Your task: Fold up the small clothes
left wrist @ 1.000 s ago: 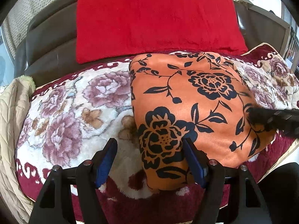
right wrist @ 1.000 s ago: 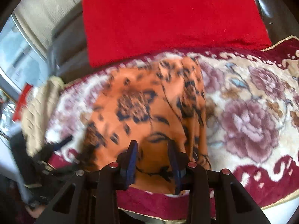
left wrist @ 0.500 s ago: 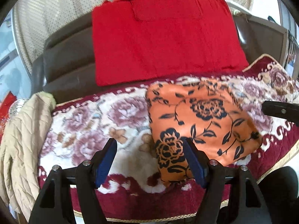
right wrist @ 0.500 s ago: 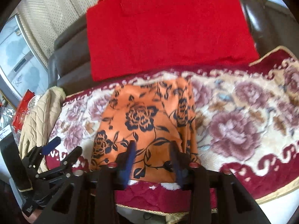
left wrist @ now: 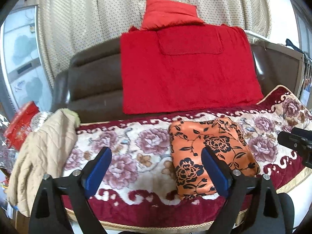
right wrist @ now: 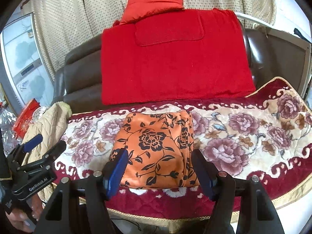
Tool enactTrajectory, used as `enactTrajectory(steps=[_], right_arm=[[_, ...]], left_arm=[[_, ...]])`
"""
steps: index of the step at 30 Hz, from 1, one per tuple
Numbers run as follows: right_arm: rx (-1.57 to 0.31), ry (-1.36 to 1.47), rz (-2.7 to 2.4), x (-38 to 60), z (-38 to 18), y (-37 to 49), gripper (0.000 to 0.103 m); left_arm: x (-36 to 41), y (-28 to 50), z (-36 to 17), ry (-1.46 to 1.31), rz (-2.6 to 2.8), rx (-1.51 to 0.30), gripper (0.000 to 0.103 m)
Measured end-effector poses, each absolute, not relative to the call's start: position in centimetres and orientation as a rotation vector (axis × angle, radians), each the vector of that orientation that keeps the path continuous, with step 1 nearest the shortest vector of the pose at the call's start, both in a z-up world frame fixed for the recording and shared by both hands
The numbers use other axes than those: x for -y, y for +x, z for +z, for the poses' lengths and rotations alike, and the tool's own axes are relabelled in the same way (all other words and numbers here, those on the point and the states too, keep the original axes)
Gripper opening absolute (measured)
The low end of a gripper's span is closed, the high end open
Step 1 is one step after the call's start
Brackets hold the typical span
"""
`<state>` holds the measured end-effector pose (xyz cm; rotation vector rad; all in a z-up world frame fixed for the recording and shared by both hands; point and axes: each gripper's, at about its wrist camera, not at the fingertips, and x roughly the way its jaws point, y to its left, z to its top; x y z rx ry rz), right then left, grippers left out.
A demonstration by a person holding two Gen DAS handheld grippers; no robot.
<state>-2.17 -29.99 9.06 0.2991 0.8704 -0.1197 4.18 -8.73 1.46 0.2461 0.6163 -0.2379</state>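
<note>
A folded orange cloth with black flowers [left wrist: 210, 146] [right wrist: 156, 136] lies flat on the flowered blanket [left wrist: 124, 148] [right wrist: 234, 136]. My left gripper [left wrist: 156, 167] hangs above the blanket, to the left of the cloth. Its jaws are opening, with nothing between them. My right gripper [right wrist: 159, 168] hovers above the cloth's near edge. Its jaws are opening too, and the blue pads [right wrist: 117, 167] stand clear of the fabric. The left gripper [right wrist: 37, 156] also shows at the left in the right wrist view. The right gripper's finger [left wrist: 296, 140] pokes in from the right in the left wrist view.
A red towel [left wrist: 185, 68] hangs over the brown sofa back [left wrist: 91, 85], with a red cushion [left wrist: 169, 13] above it. At the left lie a beige quilted garment [left wrist: 42, 152] and a red box [left wrist: 21, 122]. A person's hand [right wrist: 21, 216] holds the left gripper.
Both grippers have risen and drawn back from the orange cloth, so it looks smaller. The right jaws have spread wide from nearly closed at the cloth's near edge. The left jaws have widened.
</note>
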Motion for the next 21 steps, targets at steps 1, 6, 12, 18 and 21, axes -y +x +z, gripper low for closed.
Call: enactTrajectory(steps=[1, 6, 12, 18, 21], right_arm=[[-0.864, 0.299, -0.117, 29.8, 9.5, -2.5, 0.071], [-0.842, 0.290, -0.112, 28.8, 11.0, -3.5, 0.071], [-0.823, 0.275, -0.105, 27.5, 12.5, -4.4, 0.071], [-0.800, 0.267, -0.100, 26.3, 13.9, -5.5, 0.071], [-0.790, 0.264, -0.099, 25.5, 14.3, -5.8, 0.071]], left_arm=[[8.7, 3.8, 1.8, 0.249, -0.233, -0.604, 0.094], [7.9, 2.1, 3.7, 0.250, -0.216, -0.565, 0.094], [6.5, 0.4, 6.0, 0.248, -0.166, -0.516, 0.094], [4.9, -0.8, 7.6, 0.225, -0.127, -0.494, 0.094], [4.3, -1.4, 8.2, 0.221, -0.113, -0.486, 0.094]])
